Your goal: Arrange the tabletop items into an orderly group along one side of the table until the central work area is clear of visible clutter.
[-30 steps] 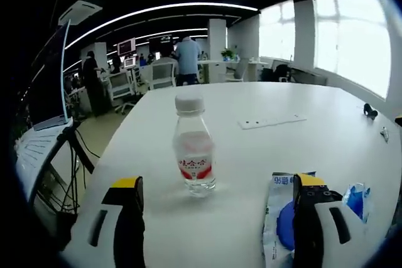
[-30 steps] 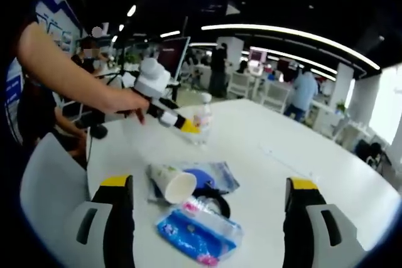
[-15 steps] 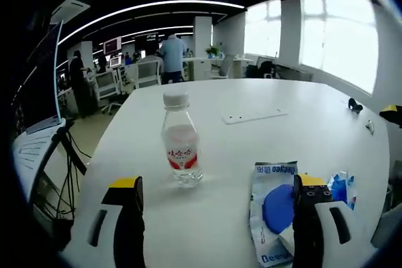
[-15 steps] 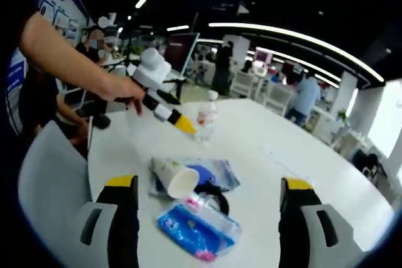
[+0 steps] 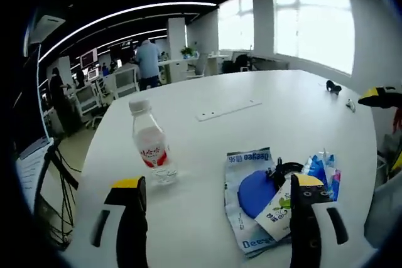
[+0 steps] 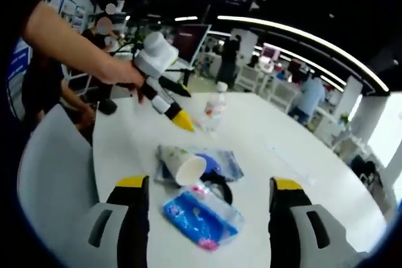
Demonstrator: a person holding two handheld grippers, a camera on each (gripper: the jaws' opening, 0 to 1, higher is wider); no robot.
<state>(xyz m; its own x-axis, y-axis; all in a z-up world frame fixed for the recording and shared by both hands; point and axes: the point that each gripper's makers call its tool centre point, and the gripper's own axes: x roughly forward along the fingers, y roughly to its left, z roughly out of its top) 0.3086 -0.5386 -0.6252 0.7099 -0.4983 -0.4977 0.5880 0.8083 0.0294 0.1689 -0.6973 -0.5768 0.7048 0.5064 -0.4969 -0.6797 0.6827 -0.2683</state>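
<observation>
The left gripper (image 5: 213,214) is wide open and holds nothing. Its black jaws have yellow tips and hang just above the white table (image 5: 295,111). Between the jaws, a bit farther off, stands a small water bottle (image 5: 151,149). It is clear plastic with a white cap and a red label, and it stands upright. Nearer the right jaw lies a flat shiny packet (image 5: 248,202) with a blue circle on it. A paper cup (image 5: 276,208) lies on its side on the packet. A blue crinkly wrapper (image 5: 323,171) sits just right of them.

The right gripper (image 6: 210,208) is wide open too, with nothing in it. Near it lies the blue wrapper (image 6: 201,214), then the tipped cup (image 6: 182,164). The bottle (image 6: 213,108) stands far off. A hand (image 6: 122,73) holds the other gripper (image 6: 169,108) near the bottle.
</observation>
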